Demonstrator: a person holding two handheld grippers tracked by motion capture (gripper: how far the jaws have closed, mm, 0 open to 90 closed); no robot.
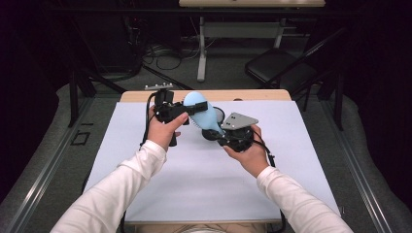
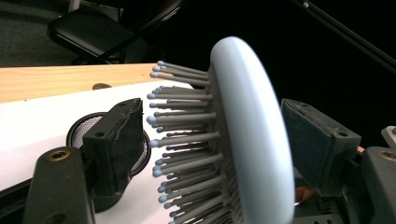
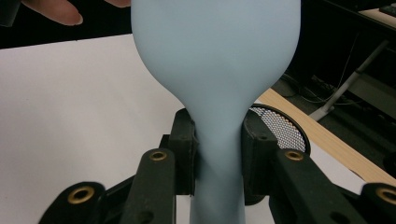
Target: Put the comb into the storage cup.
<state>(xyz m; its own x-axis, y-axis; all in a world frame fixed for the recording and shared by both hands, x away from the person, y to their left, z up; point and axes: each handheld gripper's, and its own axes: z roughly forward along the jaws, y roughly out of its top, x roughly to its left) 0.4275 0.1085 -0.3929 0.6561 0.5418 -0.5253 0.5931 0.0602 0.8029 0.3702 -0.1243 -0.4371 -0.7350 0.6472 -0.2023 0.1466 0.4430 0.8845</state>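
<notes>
The brush (image 1: 201, 112), pale blue, is held up over the far middle of the table (image 1: 204, 95), its handle clenched by the right gripper (image 1: 224, 136); in the right gripper view both pads press the narrow handle (image 3: 219, 154); the wide back of the head rises above them. The left gripper (image 1: 180, 112) stands at the head; in the left gripper view its jaws straddle it, one on the bristle (image 2: 187, 140) side and one behind the smooth back (image 2: 252, 130); neither pad presses yet, so that gripper is loose, not gripping.

Under the brush lies a round black mesh disc (image 1: 217, 116) on the white mat (image 1: 194, 184); it sits close below the handle and beside the right jaws (image 3: 280, 128); it is the one thing near enough to hinder a downward move.

The mat covers nearly all the table; a strip of bare wood shows along the far edge; the near half of the mat lies open in front of both forearms. Beyond the table the floor is grey; a folding chair (image 1: 279, 68) stands at the far right, a desk leg (image 1: 201, 53) and loose cables (image 1: 165, 56) at the far middle; the room behind is dark.
</notes>
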